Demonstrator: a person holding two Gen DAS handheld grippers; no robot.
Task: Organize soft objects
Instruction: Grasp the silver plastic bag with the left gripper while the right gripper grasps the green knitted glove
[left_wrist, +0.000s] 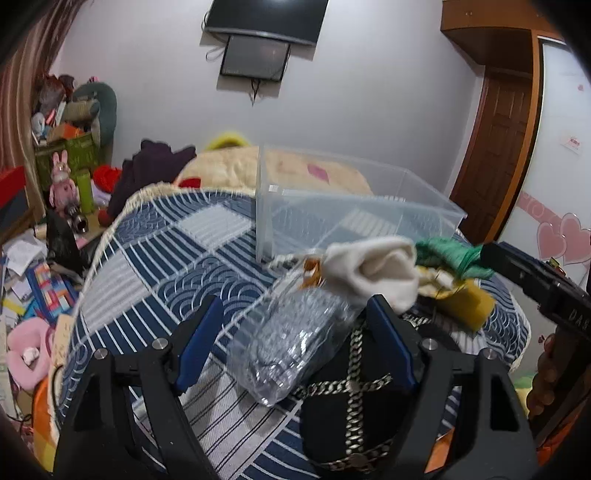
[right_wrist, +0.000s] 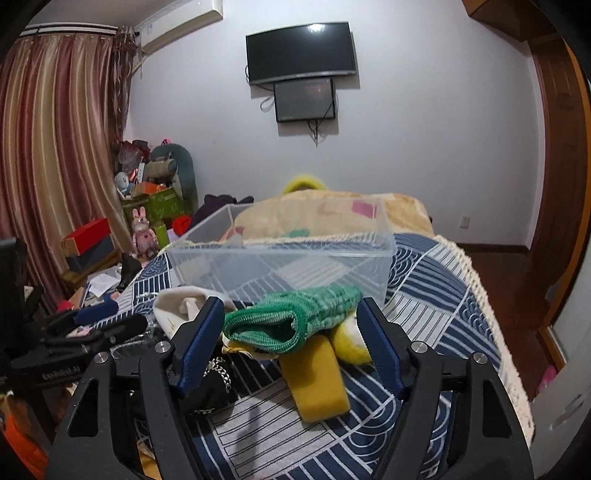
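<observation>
A pile of soft items lies on the blue patterned bedspread (left_wrist: 166, 258) in front of a clear plastic box (left_wrist: 351, 206). In the left wrist view my left gripper (left_wrist: 295, 317) is open around a clear packet of grey fabric (left_wrist: 291, 343), beside a black item with a metal chain (left_wrist: 354, 398) and a cream sock (left_wrist: 380, 273). In the right wrist view my right gripper (right_wrist: 291, 321) is open around a green knitted piece (right_wrist: 291, 317), which lies on a mustard yellow item (right_wrist: 317, 380) and a pale yellow item (right_wrist: 351, 343). The clear box (right_wrist: 280, 262) stands behind, empty.
A beige blanket (right_wrist: 332, 214) lies behind the box. Clutter, boxes and plush toys (right_wrist: 144, 229) fill the floor and corner at left. Two screens (right_wrist: 301, 51) hang on the far wall. A wooden door (left_wrist: 498, 147) is at right. The left gripper's body (right_wrist: 74, 343) shows at left.
</observation>
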